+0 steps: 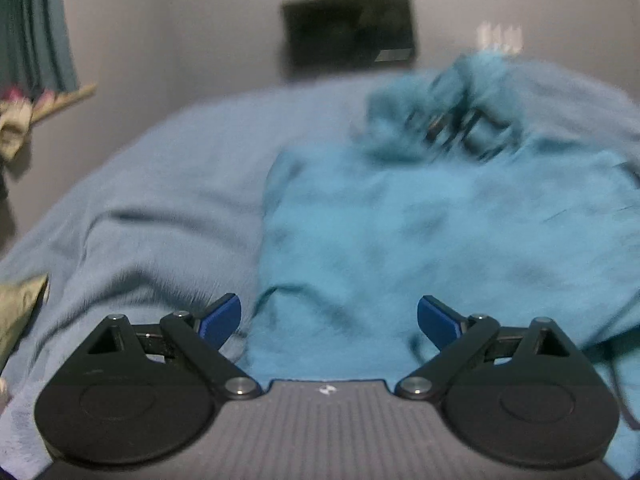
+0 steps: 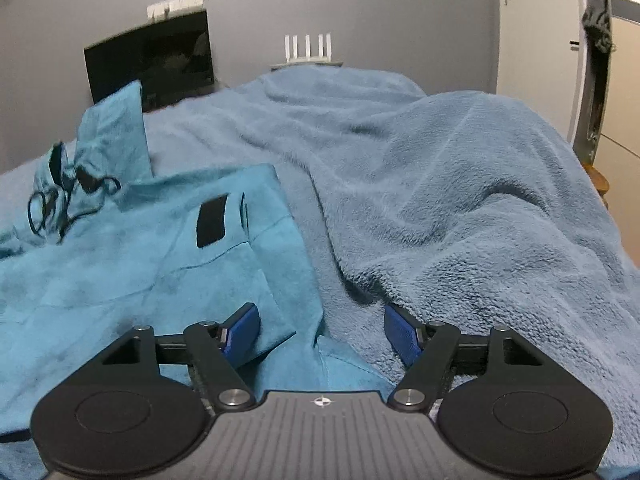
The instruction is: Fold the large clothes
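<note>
A large teal garment (image 1: 420, 232) lies spread on a bed covered by a light blue fleece blanket (image 1: 160, 184). Its bunched hood with dark drawstrings (image 1: 452, 120) lies at the far end. My left gripper (image 1: 329, 320) is open and empty, just above the garment's near left edge. In the right wrist view the garment (image 2: 120, 248) fills the left side, with a black patch (image 2: 212, 220) and drawstrings (image 2: 60, 200). My right gripper (image 2: 322, 334) is open and empty over the garment's near right edge, where it meets the blanket (image 2: 460, 220).
A dark screen (image 2: 152, 64) leans on the grey wall behind the bed, with a white router (image 2: 308, 50) beside it. A teal curtain (image 1: 36, 28) hangs far left. A beige cushion (image 1: 20, 308) lies at the left bed edge. A white door (image 2: 536, 40) stands at right.
</note>
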The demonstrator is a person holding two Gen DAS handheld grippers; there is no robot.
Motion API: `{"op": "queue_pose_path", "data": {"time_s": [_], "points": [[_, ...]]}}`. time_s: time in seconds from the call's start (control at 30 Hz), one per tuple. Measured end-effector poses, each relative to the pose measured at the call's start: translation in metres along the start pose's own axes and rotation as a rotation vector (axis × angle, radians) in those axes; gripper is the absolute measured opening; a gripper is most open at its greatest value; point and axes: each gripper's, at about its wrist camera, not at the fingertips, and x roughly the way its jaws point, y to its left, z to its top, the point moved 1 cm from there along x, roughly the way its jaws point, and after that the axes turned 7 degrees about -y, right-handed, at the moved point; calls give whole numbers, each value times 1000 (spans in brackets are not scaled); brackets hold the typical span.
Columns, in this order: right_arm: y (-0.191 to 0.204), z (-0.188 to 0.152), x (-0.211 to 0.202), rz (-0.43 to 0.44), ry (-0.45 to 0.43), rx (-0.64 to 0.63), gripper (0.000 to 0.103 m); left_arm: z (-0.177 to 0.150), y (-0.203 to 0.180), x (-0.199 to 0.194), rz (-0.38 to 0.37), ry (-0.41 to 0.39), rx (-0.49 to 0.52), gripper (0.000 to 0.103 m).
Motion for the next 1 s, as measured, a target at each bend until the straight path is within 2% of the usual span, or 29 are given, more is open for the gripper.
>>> {"op": "queue_pose_path", "data": {"time_s": [0.07,0.17,0.23,0.3,0.4,0.53,0.6,0.7,0.8,0.9,1.0], "points": [[0,0,-11,33,-49,15,79,-3,-6,-9,-22,0,29,97],[8,-2,-27,117,-105,-31,88,-12,-18,-8,-42,94,81,97],[18,-7,-25,90,-54,-113,91,-14,-27,-11,-29,105,125,98],[21,-15,-16,48,54,-142,91,-15,-30,-20,-30,92,144,98],[9,-9,-32,83,0,-58,91,-11,-25,-39,-58,78,117,98],[-9,12,-74,191,-54,35,92,3,-4,-76,-103,45,81,98],[-17,26,-99,239,-83,19,93,13,11,-91,-143,83,62,98],[-30,48,-138,299,-119,-64,95,19,34,-108,-225,185,8,97],[-48,59,-176,369,-140,-117,97,16,54,-134,-289,206,1,97],[-70,62,-202,424,-116,-129,98,7,74,-161,-297,199,38,97],[-89,58,-223,434,-72,-179,98,0,95,-187,-293,191,53,97]]}}
